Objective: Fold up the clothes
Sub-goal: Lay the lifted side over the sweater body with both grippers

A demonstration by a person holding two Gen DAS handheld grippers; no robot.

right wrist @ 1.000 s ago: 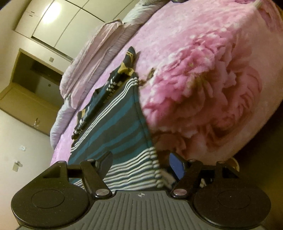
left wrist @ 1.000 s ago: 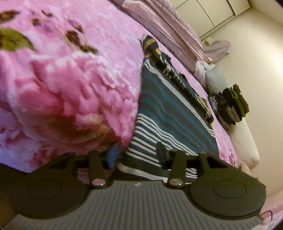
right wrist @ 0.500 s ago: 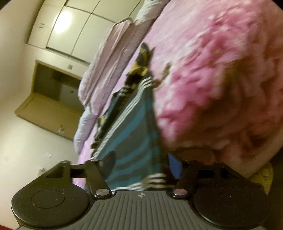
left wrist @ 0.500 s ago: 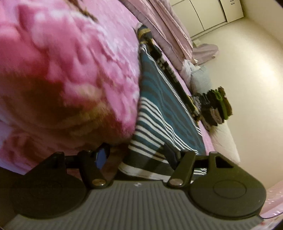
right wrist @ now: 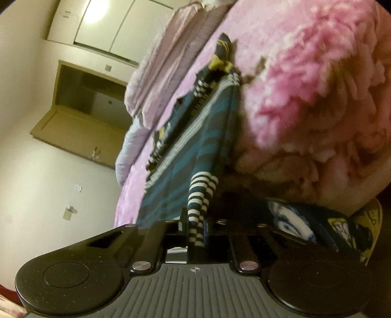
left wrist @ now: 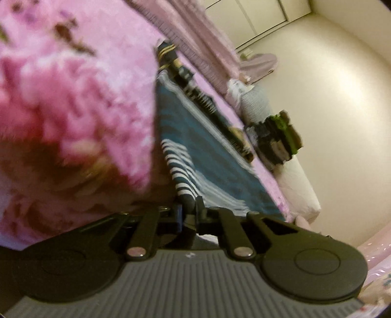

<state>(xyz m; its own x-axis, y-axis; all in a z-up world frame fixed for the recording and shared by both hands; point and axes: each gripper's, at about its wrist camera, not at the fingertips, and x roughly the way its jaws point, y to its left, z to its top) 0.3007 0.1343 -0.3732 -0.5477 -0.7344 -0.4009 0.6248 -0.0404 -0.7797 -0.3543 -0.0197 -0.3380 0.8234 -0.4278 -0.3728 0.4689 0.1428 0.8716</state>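
Observation:
A teal, grey and white striped garment [left wrist: 207, 146] lies flat on the bed, its near hem hanging at the bed's edge. My left gripper [left wrist: 188, 208] is closing its jaws on one hem corner, and the striped cloth is pinched between the pads. In the right wrist view the same garment [right wrist: 195, 146] rises from my right gripper [right wrist: 195, 220], whose jaws are closing on the other hem corner; a bunched strip of striped cloth runs between the fingers. Along the garment's far side lies a dark piece with yellow and black-white trim [left wrist: 195, 90].
A fluffy pink floral blanket [left wrist: 73, 110] covers the bed and bulges beside both grippers [right wrist: 317, 85]. A stack of folded dark clothes [left wrist: 276, 137] sits on a white cushion [left wrist: 298, 183]. A blue and yellow cloth [right wrist: 330, 232] lies below the bed edge. White wardrobe [right wrist: 97, 22] behind.
Both grippers went from wide open around the hem to pinched shut on it. The hem corners are now bunched and lifted slightly off the bed edge.

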